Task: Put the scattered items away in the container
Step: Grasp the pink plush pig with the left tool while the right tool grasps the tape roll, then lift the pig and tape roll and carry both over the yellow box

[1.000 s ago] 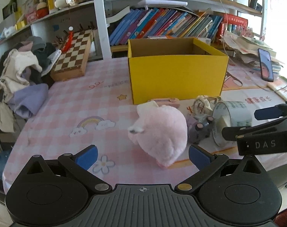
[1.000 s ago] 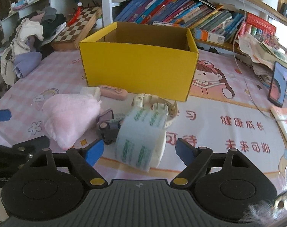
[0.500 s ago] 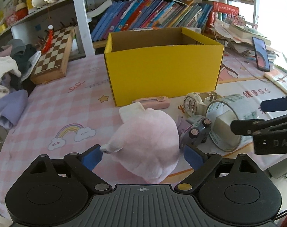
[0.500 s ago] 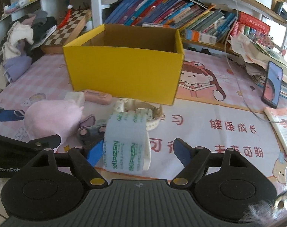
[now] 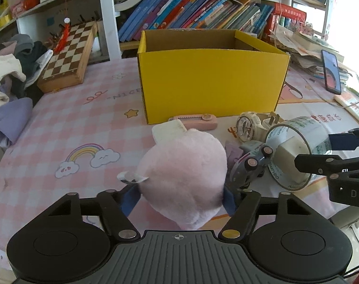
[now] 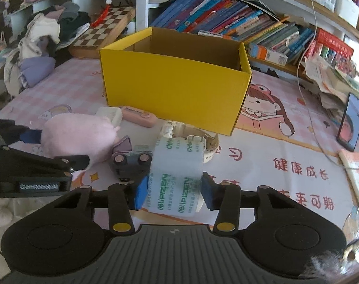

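Observation:
A pink plush toy [image 5: 184, 170] lies on the checked tablecloth in front of the yellow cardboard box [image 5: 210, 85]. My left gripper [image 5: 179, 200] is closing, and its blue pads press the plush from both sides. To the right, a roll of clear tape [image 6: 177, 165] stands on edge. My right gripper [image 6: 174, 194] is closing too, its pads against the roll's two flat sides. Between plush and tape lies a grey toy car [image 5: 250, 165]. A cream watch [image 5: 246, 127], a pink flat case [image 5: 193, 120] and a white block [image 5: 170, 131] lie near the box's front wall.
A wooden chessboard [image 5: 68, 54] leans at the back left beside a heap of clothes [image 5: 11, 71]. A phone [image 5: 330, 71] rests on stacked papers at the right. Bookshelves stand right behind the box.
Both pairs of jaws have come together: the left onto the plush, the right onto the tape roll. The left gripper has moved forward over the plush.

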### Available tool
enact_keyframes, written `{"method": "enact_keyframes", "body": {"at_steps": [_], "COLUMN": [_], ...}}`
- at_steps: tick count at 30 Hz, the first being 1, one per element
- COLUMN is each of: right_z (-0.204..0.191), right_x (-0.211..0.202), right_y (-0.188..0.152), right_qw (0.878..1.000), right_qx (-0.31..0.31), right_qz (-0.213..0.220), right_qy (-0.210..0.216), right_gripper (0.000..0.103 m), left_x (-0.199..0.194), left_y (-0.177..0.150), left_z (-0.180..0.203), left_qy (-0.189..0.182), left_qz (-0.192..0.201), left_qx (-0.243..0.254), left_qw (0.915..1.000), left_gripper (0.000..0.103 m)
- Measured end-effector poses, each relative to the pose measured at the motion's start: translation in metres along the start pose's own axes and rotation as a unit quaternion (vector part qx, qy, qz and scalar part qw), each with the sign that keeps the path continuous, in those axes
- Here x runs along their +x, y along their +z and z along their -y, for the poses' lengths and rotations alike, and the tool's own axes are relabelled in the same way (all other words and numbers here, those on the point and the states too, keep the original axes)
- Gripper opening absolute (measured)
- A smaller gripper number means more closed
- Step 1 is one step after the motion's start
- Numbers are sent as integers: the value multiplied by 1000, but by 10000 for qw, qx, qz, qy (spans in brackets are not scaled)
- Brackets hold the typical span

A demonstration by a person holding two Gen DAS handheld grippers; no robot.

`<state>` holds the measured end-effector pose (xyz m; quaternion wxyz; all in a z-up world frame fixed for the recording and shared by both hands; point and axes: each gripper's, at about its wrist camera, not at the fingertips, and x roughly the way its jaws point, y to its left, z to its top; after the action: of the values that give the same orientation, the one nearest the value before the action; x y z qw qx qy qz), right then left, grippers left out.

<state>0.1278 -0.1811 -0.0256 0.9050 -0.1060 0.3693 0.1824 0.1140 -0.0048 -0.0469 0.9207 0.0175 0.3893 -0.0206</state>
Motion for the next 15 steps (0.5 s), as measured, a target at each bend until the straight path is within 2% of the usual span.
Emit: {"method": "enact_keyframes", "body": {"at_steps": [3, 10, 13, 15], "right_z": [2, 27, 40, 54], "right_x": [-1, -9, -9, -5], "right_y": [0, 1, 3, 4], "right_qw": [10000, 9936, 9865, 9751], "right_qx": [89, 1077, 1550, 2079], "right_qz": [6, 123, 105, 64], "right_qy": [40, 322, 512, 766], "right_gripper": [43, 42, 42, 42], "left_x": [-6, -22, -26, -28], "left_y": [-1, -2, -2, -3], "left_z": [-5, -18, -22, -24], "left_qy": [3, -24, -52, -68], "left_qz": [53, 263, 308, 316], "left_qx": [-120, -501, -599, -628], "left_qw": [9999, 9984, 9977, 9975], "left_gripper": [65, 65, 65, 65]}}
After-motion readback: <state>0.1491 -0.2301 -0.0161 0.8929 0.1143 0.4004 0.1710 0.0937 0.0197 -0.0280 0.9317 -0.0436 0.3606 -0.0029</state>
